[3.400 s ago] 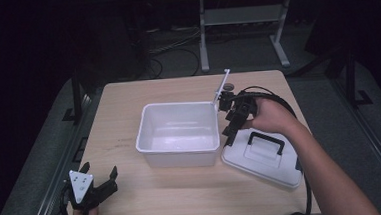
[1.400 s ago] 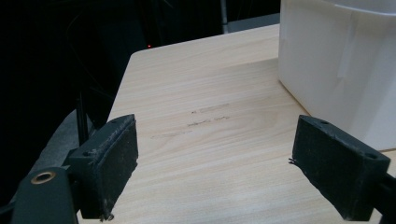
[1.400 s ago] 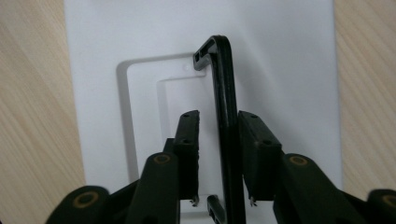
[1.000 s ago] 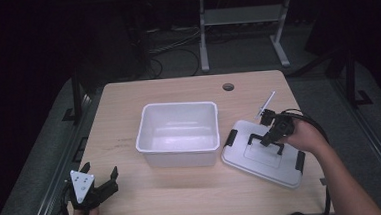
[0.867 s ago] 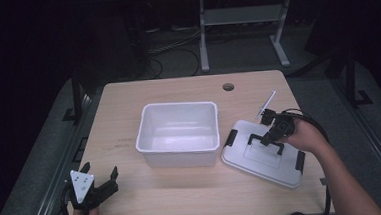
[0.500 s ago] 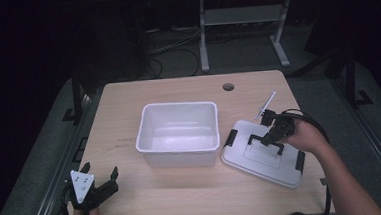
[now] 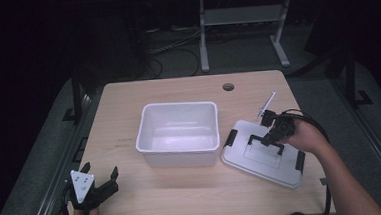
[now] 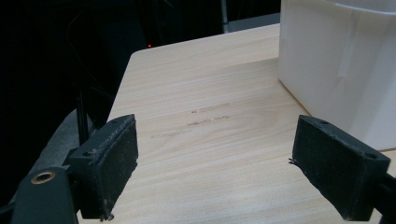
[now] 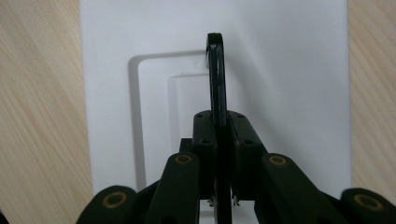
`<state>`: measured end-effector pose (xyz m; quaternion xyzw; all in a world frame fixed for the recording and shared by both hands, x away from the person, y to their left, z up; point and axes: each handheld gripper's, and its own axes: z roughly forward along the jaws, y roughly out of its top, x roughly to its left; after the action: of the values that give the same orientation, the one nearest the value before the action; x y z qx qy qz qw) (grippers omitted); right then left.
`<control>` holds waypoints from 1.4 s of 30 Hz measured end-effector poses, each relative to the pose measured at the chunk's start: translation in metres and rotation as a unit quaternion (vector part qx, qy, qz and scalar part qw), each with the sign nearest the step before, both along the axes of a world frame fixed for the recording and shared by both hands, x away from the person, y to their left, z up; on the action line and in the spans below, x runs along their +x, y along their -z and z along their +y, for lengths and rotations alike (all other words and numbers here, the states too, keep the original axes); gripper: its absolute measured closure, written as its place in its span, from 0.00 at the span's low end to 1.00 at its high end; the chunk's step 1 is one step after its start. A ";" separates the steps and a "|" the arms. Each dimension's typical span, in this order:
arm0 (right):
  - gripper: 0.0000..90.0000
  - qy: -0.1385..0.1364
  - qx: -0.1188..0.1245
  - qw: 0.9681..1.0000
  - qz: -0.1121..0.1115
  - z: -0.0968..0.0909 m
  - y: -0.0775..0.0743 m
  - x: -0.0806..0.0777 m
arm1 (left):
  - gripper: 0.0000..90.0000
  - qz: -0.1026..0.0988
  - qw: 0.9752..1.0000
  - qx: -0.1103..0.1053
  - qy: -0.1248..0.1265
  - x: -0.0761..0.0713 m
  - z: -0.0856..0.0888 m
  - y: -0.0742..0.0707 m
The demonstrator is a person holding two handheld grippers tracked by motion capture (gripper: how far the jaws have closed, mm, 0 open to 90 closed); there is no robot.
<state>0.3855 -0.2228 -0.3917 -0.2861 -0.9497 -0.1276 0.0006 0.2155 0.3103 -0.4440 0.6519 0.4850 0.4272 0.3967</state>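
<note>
Lid (image 7: pixel 264 155) is lying flat on the table (image 7: pixel 184 203), just right of the bin (image 7: pixel 179 133), apart from it. Right gripper (image 9: pixel 219 140) is pinching the lid's thin black handle (image 9: pixel 215 79), jaws narrow. Risk: the handle is pivoting, so the lid is likely swinging or slipping when lifted, clipping the bin rim. Left gripper (image 7: pixel 99 185) is resting wide and empty, well left of the bin.

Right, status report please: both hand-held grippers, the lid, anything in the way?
Right hand-held gripper shut on the lid's black handle. Left hand-held gripper open, off the tub. Lid flat on table; nothing in the way.
</note>
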 end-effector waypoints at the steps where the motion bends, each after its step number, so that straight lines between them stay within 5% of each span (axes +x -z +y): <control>1: 0.91 0.001 0.000 1.000 0.000 0.000 0.000 0.000 | 0.15 0.000 1.000 0.000 0.000 0.000 0.000 0.000; 32: 0.94 -0.020 -0.013 1.000 -0.003 0.001 -0.004 -0.005 | 0.15 -0.001 1.000 0.000 0.000 0.001 -0.001 0.000; 42: 0.94 -0.029 -0.007 0.999 -0.014 -0.001 -0.020 -0.009 | 0.15 -0.001 1.000 0.001 0.000 0.000 -0.001 0.000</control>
<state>0.3766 -0.2235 -0.3713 -0.2567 -0.9583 -0.1252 -0.0111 0.2159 0.3094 -0.4441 0.6517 0.4845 0.4281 0.3966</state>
